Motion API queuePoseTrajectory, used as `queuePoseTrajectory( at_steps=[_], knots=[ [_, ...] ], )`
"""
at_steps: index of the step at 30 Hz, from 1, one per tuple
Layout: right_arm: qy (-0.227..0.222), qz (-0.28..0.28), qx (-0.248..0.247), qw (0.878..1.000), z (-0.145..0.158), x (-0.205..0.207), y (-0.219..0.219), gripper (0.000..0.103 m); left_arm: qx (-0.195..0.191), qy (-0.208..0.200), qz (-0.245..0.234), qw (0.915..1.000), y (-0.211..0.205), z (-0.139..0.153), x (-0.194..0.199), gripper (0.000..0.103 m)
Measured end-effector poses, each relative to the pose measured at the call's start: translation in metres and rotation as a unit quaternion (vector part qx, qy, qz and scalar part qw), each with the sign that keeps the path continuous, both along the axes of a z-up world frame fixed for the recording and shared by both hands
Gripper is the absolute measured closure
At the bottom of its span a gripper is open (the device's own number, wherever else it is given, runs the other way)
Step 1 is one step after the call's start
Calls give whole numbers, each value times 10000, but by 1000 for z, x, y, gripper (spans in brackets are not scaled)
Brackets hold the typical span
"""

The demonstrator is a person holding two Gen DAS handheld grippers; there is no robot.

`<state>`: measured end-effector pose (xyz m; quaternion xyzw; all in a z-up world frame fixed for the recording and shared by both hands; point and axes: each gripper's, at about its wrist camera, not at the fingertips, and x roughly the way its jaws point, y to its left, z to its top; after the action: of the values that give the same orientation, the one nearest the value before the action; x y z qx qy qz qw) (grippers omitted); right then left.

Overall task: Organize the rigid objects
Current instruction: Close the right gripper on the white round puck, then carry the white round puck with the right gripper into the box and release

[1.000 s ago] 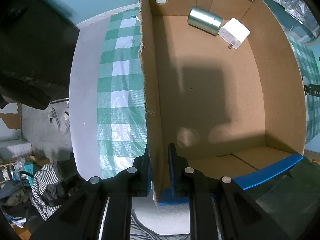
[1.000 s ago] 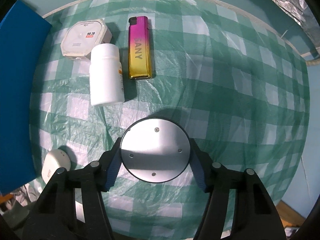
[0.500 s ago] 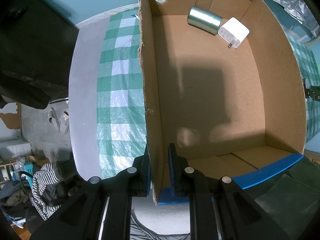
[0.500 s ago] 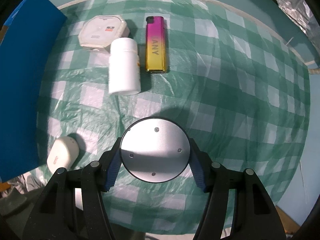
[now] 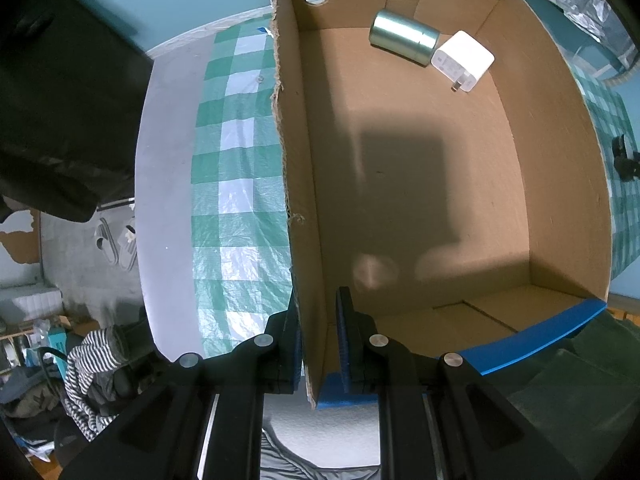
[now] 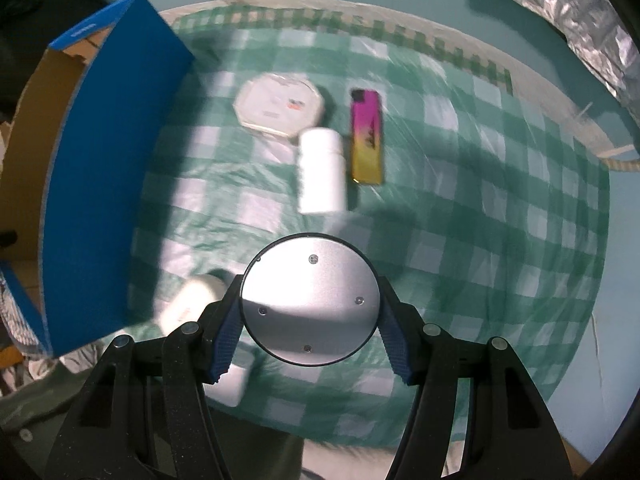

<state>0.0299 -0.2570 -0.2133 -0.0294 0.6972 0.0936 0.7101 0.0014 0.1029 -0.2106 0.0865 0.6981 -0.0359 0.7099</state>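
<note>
My left gripper is shut on the left wall of the open cardboard box, one pad on each side of it. On the box floor at the far end lie a silver tin and a white charger plug. My right gripper is shut on a round silver metal disc, held above the green checked cloth. Below it on the cloth lie a white bottle, a pink and yellow lighter, a white octagonal case and a small white oval case.
The box's blue outer wall stands at the left of the right wrist view. Crinkled foil lies at the far right beyond the round table's edge. Left of the box are bare table rim and, below it, floor clutter.
My right gripper has risen with the disc and shifted toward the box, so the objects on the cloth look smaller and the box wall has come further into view. The left gripper has not moved.
</note>
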Motion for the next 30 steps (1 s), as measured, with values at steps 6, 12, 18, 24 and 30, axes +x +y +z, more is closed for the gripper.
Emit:
queuePoseTrajectory(
  at_steps=[6,12,18,24,30],
  knots=[
    [-90,214,77,9997,21,13,16,41,-41,-6,-21,10000,2,1,0,89],
    [-194,478,106,9986,32,29,31,41,-93,-11,-23,10000,4,1,0,89],
    [-292,727,157,9968,46,40,53,41,-111,-24,-66,9999,4,2,0,89],
    [-394,979,206,9942,57,49,78,41,-120,-35,-119,9999,2,3,0,89],
    [-481,1238,197,9909,65,60,104,41,-160,-38,-142,9998,3,3,-1,89]
  ],
)
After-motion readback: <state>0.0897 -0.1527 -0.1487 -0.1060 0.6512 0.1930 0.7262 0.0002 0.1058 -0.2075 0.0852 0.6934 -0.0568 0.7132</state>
